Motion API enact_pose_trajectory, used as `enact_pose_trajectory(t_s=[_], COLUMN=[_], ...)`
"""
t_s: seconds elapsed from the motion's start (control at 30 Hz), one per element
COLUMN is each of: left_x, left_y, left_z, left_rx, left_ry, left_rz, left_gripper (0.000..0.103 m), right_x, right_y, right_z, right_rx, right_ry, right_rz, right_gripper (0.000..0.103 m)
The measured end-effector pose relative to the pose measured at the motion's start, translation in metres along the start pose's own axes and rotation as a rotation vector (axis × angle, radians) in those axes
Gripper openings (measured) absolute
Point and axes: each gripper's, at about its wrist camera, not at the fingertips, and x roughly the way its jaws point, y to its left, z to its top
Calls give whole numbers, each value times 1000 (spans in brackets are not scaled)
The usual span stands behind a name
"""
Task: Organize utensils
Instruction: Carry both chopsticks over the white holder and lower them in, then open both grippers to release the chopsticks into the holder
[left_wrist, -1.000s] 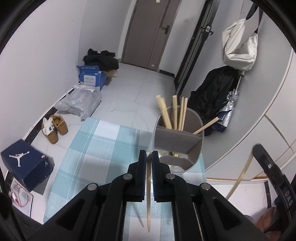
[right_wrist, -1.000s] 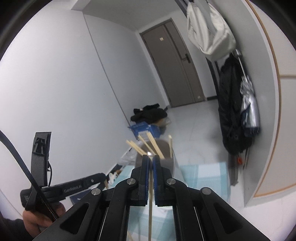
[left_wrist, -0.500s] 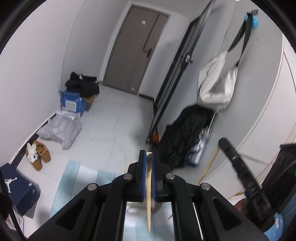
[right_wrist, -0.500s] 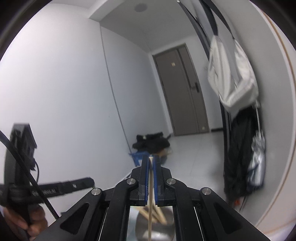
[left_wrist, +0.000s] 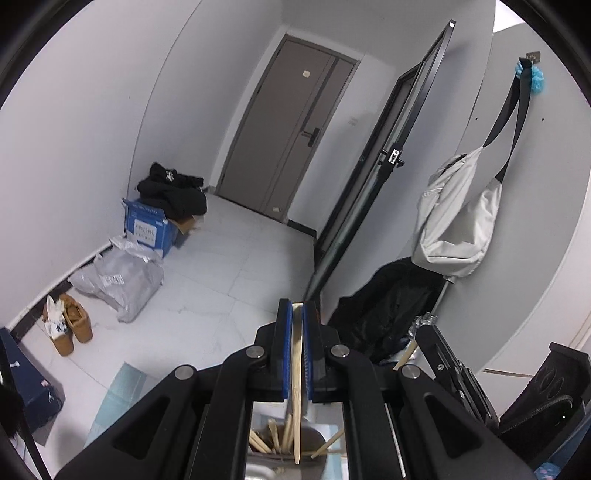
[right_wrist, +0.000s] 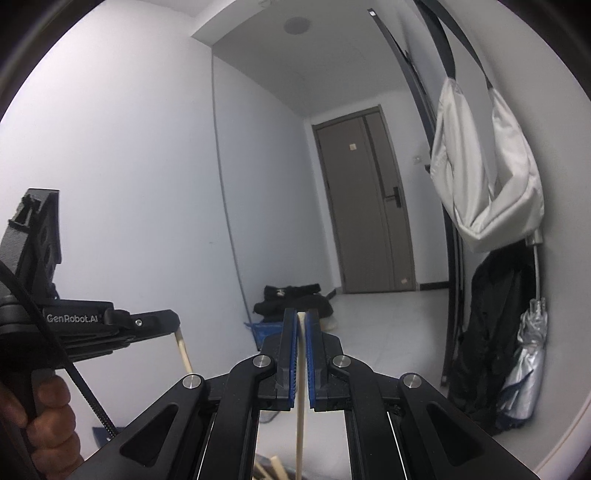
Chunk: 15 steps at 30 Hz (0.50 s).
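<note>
Both grippers have risen since a second ago: the holder (left_wrist: 286, 448), which then stood ahead of the left gripper (left_wrist: 297, 347) on the checked cloth, now sits low at the bottom edge of the left view, under the fingers. The left gripper's jaws are closed on a chopstick (left_wrist: 296, 387), whose tapered tip hangs just over the holder's rim, among the sticks (left_wrist: 262, 443) already standing inside. The right gripper (right_wrist: 301, 354) likewise clamps its own chopstick (right_wrist: 300, 424), which runs down out of the frame's bottom edge; a few stick ends show there beside it. In the right view the left gripper (right_wrist: 159, 325) appears at the left, a hand (right_wrist: 48, 424) on its handle, its chopstick poking down from the jaws. Ahead lies open tiled floor (left_wrist: 229, 273) up to the door (left_wrist: 291, 125); a bag (left_wrist: 458, 221) and dark jacket (left_wrist: 388, 306) hang along the right wall.
</note>
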Motion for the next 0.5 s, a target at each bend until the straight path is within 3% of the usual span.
enact_pose_trajectory(t_s=[0.23,0.5], left_x=[7,24], left_y=[-8,-6], left_z=[-6,-26], left_rx=[86,151], left_ry=[-46,5], left_rz=[4,-1], left_gripper=[2,2], right_x=[17,13], right_y=[-11,-4], right_z=[-17,-37], right_rx=[16,-48], right_ry=[5,17], right_rz=[0,7], right_gripper=[4,4])
